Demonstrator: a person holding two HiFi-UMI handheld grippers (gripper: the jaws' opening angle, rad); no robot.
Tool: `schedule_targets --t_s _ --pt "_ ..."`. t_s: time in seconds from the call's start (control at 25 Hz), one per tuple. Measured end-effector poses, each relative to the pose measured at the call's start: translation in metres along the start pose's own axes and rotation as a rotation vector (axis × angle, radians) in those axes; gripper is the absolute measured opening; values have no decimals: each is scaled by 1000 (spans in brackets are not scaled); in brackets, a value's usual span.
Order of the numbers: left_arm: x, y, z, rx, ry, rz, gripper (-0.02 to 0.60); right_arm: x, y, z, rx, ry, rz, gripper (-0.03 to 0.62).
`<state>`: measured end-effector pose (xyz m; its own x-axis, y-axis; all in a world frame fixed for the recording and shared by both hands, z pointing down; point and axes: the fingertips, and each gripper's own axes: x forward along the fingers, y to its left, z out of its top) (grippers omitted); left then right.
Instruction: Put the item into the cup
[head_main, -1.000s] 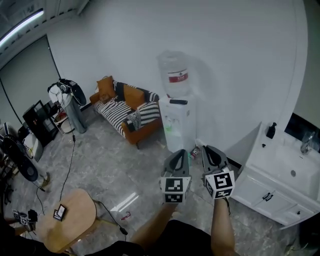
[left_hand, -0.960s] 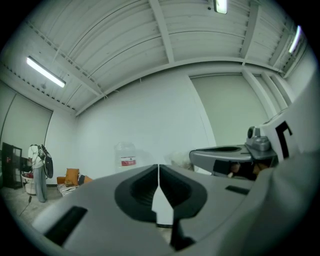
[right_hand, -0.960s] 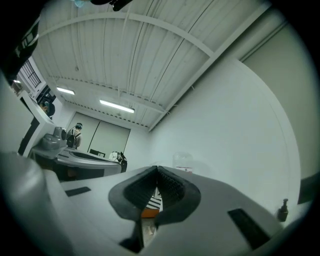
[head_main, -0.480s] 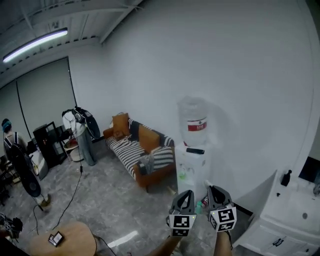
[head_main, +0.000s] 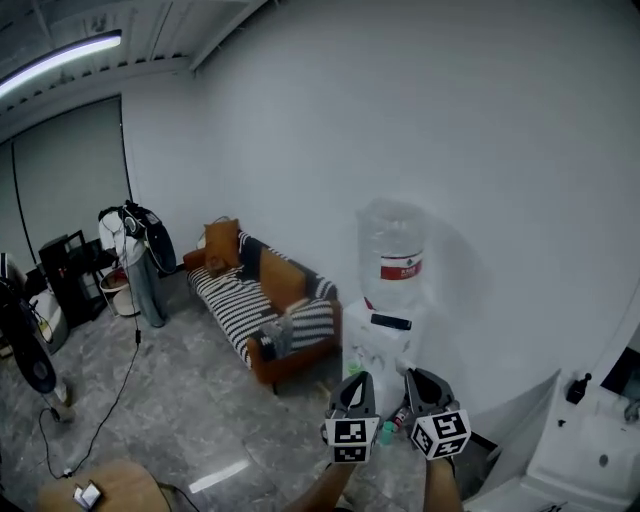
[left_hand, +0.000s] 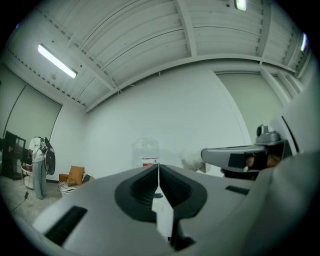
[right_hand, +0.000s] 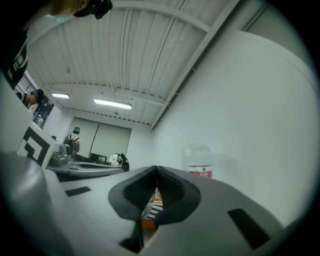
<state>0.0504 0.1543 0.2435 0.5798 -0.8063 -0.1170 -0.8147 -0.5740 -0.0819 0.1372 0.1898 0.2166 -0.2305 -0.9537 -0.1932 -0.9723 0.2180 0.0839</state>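
No cup and no loose item show in any view. Side by side at the bottom of the head view, my left gripper (head_main: 354, 382) and right gripper (head_main: 420, 379) are both raised and pointing toward a water dispenser (head_main: 385, 345) against the white wall. In the left gripper view the left gripper (left_hand: 158, 167) has its jaw tips touching with nothing between them. The right gripper (right_hand: 157, 171) likewise stands shut and empty in its own view. Each gripper sees the other beside it.
A large water bottle (head_main: 391, 262) tops the dispenser. A striped sofa with orange cushions (head_main: 262, 312) stands along the wall to the left. A white counter (head_main: 590, 455) is at the lower right, a round wooden table (head_main: 95, 492) at the lower left. A cable (head_main: 105, 410) crosses the grey floor.
The head view has tilted upward, so the floor and wooden table slid down and more wall and ceiling show. Both grippers stay shut, side by side, now lower in the frame.
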Motion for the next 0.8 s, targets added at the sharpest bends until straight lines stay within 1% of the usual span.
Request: schedule_targets --t_s 0.12,0.2,0.28,0.44,0.52,0.64,0.8 --pt "36 38 3 -32 -24 21 14 53 1 -5 15 14 34 12" --pt "57 69 1 -31 -22 38 14 88 8 -13 35 19 49 12" --pt "81 94 -4 -23 -7 35 14 118 14 -24 57 25 61 11" --pt "117 110 -16 -8 15 -23 14 160 9 -44 64 57 63 11" --pt "129 122 -20 9 31 -40 14 184 6 -50 100 53 64 12" --pt "147 143 -34 19 63 -35 14 215 6 -65 138 66 80 12" --pt "161 169 -46 -12 88 -10 14 235 15 -78 128 94 105 12"
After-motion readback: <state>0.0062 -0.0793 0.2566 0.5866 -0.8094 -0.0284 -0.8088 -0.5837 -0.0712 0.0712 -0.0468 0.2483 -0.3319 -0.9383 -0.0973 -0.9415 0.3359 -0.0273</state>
